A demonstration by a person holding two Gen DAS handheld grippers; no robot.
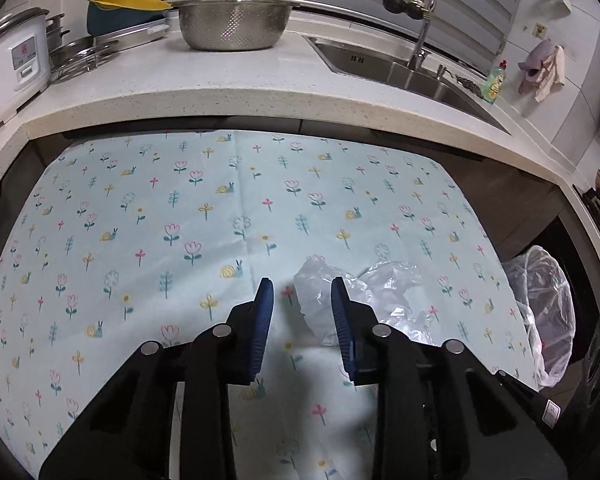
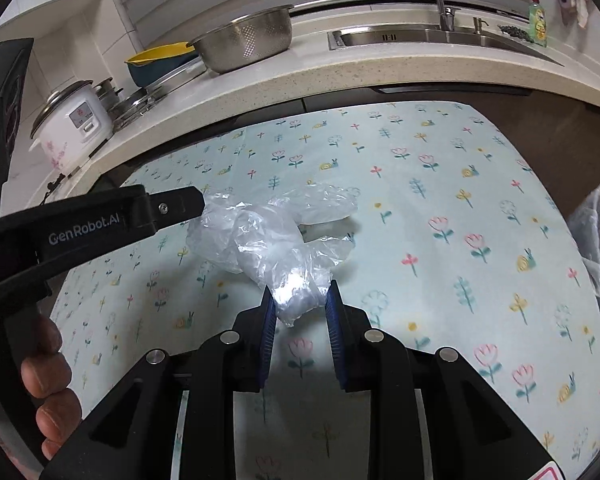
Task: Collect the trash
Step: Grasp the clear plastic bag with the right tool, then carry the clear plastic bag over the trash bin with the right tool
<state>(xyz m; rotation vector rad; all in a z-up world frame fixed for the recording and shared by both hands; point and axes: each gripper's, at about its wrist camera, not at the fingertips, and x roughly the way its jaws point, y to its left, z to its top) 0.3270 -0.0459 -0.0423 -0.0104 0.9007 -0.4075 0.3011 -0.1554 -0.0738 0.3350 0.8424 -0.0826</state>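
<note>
Both grippers lean down at a steep slant over the desk (image 1: 140, 208), which is covered with a pale blue cloth printed with flowers and snails. The right gripper (image 2: 301, 300) has its blue fingers (image 2: 269, 320) drawn in on the near end of a crumpled clear plastic bag (image 2: 268, 236), the plastic bunched between the pads. The left gripper (image 1: 302, 294) comes in from the left side; in the right wrist view its tip lies against the far left edge of the same bag, and a person's fingers (image 2: 48, 384) curl around its handle. From its own camera the left fingers (image 1: 265, 320) stand part way apart, with a fold of plastic in the gap by the right pad; I cannot tell whether they pinch it.

The bag lies on the cloth toward the desk's right half. Beyond the desk runs a speckled stone counter (image 1: 220, 92) under a window blind. On it stand a white rice cooker (image 1: 16, 68), a yellow and blue basin (image 1: 124, 12), a perforated steel colander (image 1: 234, 24) and a green bottle (image 1: 494, 82) beside the steel sink (image 1: 420, 72) with its tap. Cloths hang on the tiled wall.

Off the desk's right edge stands a bin lined with clear plastic (image 1: 548, 304); what is inside it is unclear.
</note>
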